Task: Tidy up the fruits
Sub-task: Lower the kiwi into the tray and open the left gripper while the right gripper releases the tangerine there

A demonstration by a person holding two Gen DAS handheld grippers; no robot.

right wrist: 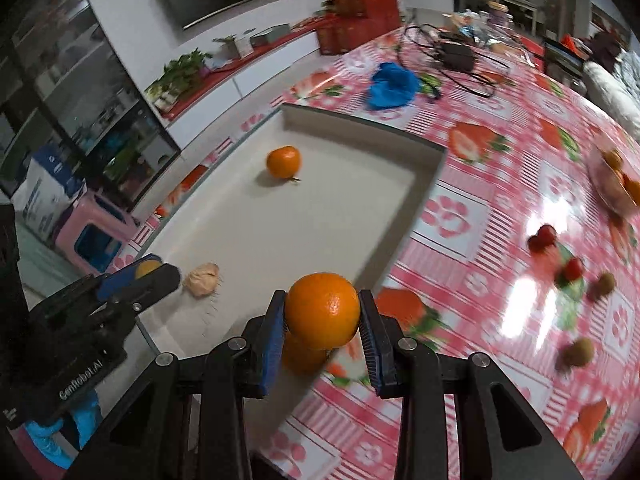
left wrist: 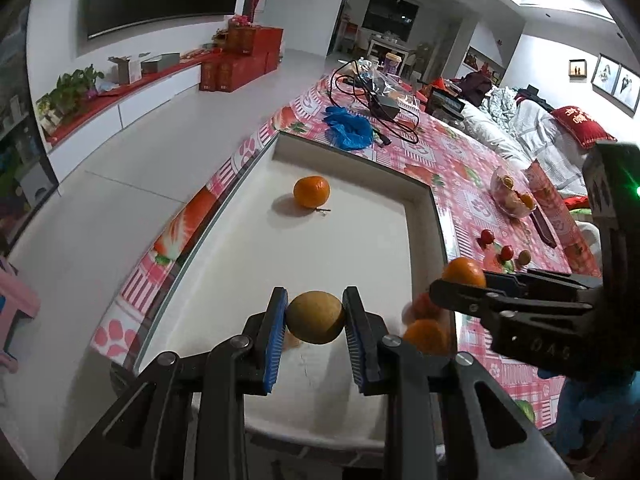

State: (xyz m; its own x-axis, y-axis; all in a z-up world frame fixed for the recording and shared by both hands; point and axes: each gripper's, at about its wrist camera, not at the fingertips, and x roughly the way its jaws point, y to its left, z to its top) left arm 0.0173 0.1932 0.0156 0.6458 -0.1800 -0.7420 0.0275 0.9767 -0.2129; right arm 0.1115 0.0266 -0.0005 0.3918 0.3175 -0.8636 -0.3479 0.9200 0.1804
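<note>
Two grippers are each closed on one fruit. The left gripper (left wrist: 315, 317) pinches a yellow-green round fruit (left wrist: 316, 317) over the near end of the white tray (left wrist: 420, 216); the right gripper (right wrist: 322, 312) clamps an orange (right wrist: 322, 311) above the tray's right rim. The tray holds one tangerine (left wrist: 311, 191), well beyond the fingers, and one crumpled beige lump (right wrist: 204, 279) near the left gripper's tips. Right of the fingers, on the tablecloth (right wrist: 480, 208), lie two red fruits (right wrist: 543, 237) and two small greenish ones (right wrist: 579, 352); a clear bowl (left wrist: 513, 196) holds several more pieces.

Both wrist views close, angled down along their fingers, sharing the white tray (left wrist: 420, 216) (right wrist: 424, 168) on the tablecloth (left wrist: 460, 148).
</note>
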